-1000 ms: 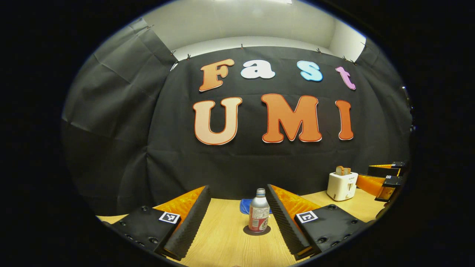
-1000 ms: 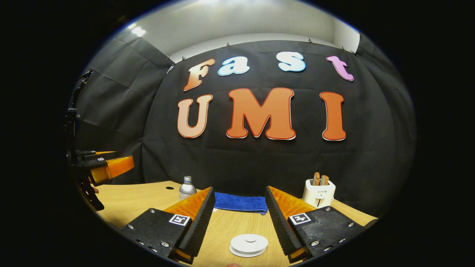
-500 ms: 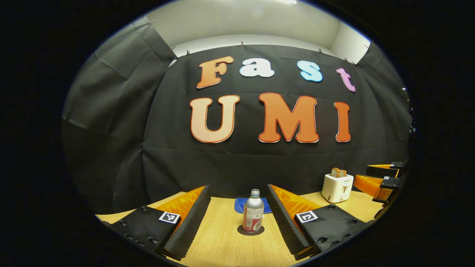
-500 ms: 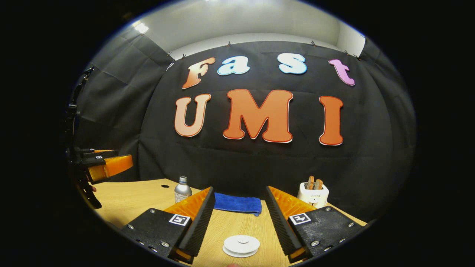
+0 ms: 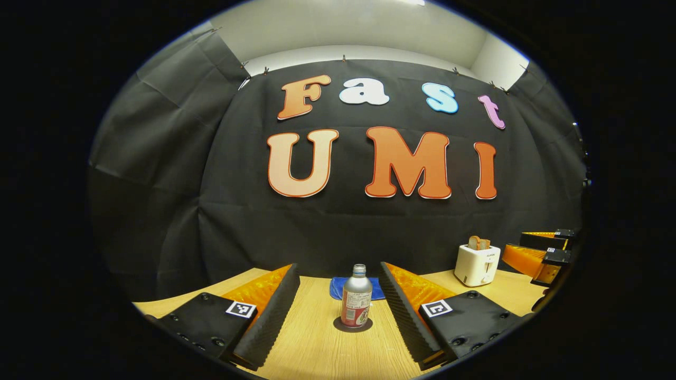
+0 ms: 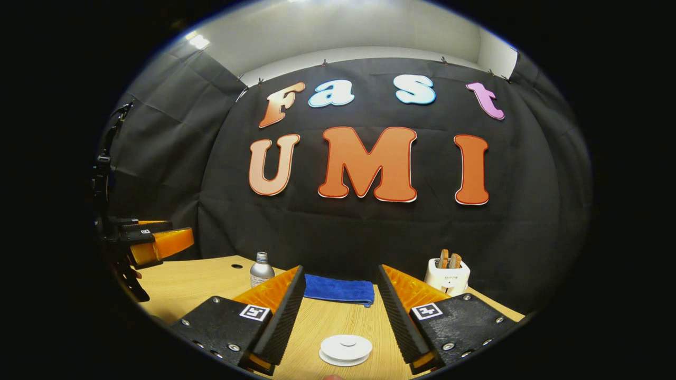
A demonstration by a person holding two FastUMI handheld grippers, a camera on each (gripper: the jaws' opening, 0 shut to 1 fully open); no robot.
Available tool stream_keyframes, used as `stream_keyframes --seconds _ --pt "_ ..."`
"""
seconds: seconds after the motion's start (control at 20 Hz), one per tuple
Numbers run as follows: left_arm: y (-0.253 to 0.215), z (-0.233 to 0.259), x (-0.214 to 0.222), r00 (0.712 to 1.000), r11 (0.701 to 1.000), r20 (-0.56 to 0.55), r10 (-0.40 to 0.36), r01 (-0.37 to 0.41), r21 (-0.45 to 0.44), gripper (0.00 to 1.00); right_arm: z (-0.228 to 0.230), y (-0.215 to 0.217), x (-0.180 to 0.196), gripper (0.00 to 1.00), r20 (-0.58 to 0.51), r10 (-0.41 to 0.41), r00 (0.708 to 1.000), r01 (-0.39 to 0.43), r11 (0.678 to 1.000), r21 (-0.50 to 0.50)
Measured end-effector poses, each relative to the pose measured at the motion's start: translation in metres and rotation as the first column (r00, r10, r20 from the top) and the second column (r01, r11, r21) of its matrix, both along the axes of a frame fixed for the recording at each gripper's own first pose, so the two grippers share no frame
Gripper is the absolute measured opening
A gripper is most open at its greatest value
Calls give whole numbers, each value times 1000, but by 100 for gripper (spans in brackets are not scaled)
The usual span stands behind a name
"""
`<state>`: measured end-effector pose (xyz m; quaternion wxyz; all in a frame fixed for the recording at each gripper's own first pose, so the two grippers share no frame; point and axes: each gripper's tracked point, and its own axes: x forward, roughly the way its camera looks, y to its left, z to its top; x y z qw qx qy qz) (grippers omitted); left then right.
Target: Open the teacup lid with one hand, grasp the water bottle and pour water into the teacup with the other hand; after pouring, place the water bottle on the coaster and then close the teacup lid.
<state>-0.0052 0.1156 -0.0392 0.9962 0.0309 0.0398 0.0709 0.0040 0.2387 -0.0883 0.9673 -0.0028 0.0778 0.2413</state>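
On the wooden surface (image 5: 317, 348), water bottle (image 5: 356, 296) upright on coaster (image 5: 353, 325) between spread left gripper (image 5: 338, 311) fingers, lidded teacup (image 6: 346, 349) between spread right gripper (image 6: 340, 316) fingers; nothing gripped yet, likely next: pinch lid knob, lift.

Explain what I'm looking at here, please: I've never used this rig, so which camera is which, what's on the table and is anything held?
Each round picture comes from a camera riding on a handheld two-finger gripper, looking forward along its own fingers.

In the left gripper view, the left gripper is open, with the water bottle standing upright on a dark coaster ahead between its fingers, untouched. The other gripper shows at the right edge.

In the right gripper view, the right gripper is open above the white teacup lid, which lies closed, not gripped.

On the wooden table there are also a folded blue cloth and a white toaster with bread in it. Nothing is held.
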Motion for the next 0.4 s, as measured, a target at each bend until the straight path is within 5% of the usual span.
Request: stream_keyframes --seconds 0.4 --pt "0 1 1 1000 1000 2 -2 2 12 97 0 -1 1 82 -8 7 1000 -7 1000 3"
